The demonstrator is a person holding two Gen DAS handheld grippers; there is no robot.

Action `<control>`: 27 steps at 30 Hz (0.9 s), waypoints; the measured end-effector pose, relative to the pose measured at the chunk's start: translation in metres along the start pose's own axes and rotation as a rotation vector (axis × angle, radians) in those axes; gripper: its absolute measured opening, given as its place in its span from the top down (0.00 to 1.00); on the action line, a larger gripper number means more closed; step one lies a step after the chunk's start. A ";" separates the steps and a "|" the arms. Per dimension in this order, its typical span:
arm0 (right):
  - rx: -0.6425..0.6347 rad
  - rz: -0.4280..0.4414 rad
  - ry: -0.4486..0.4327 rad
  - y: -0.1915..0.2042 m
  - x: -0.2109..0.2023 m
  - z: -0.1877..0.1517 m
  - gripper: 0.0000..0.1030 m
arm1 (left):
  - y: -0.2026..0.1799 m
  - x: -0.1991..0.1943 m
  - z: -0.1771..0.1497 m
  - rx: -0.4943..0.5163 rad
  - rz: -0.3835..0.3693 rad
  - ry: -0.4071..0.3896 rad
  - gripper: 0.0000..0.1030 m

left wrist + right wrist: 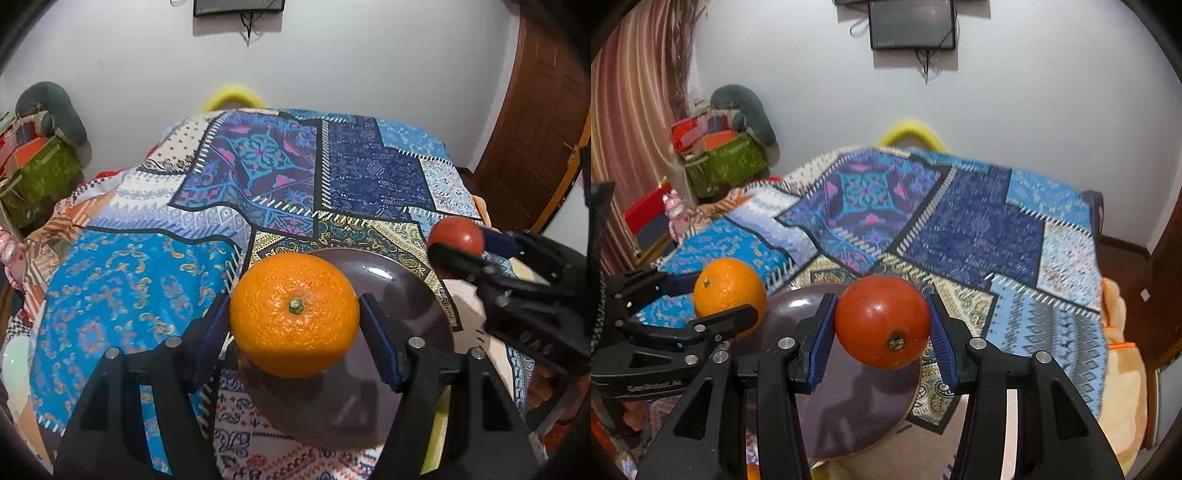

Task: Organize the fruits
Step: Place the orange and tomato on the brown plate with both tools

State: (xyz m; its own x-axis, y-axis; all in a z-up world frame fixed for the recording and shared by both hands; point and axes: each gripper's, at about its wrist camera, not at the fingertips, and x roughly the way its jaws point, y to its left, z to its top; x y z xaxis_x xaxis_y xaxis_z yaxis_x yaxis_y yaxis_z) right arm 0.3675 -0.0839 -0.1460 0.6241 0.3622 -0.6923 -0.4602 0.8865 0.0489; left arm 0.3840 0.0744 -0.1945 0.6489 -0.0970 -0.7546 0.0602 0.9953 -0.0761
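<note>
Orange (294,314), clamped between the pads of the left gripper (294,317), hangs above the near-left rim of the plate (406,288). Red fruit (882,321), probably a tomato, is gripped by the right gripper (882,325) over the plate's right side. The plate rests on the patchwork cloth (147,288) near its front edge. Step in hand, apparently: carrying both fruits for placement. Next move calls for lowering each onto the plate without collision, then releasing.
</note>
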 end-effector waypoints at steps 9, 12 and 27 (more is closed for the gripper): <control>-0.010 0.036 0.130 -0.005 0.045 -0.006 0.56 | 0.000 0.046 0.005 0.032 0.014 0.083 0.33; -0.024 0.045 0.163 -0.006 0.053 -0.008 0.56 | 0.000 0.055 0.003 0.041 0.027 0.103 0.33; -0.075 0.035 0.178 -0.002 0.054 -0.010 0.50 | -0.003 0.047 -0.003 0.071 0.030 0.092 0.32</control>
State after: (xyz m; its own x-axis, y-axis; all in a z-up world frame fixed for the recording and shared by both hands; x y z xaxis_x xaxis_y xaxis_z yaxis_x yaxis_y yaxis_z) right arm 0.3962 -0.0691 -0.1909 0.4886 0.3301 -0.8076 -0.5294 0.8480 0.0263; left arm 0.4118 0.0669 -0.2315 0.5791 -0.0643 -0.8127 0.0978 0.9952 -0.0091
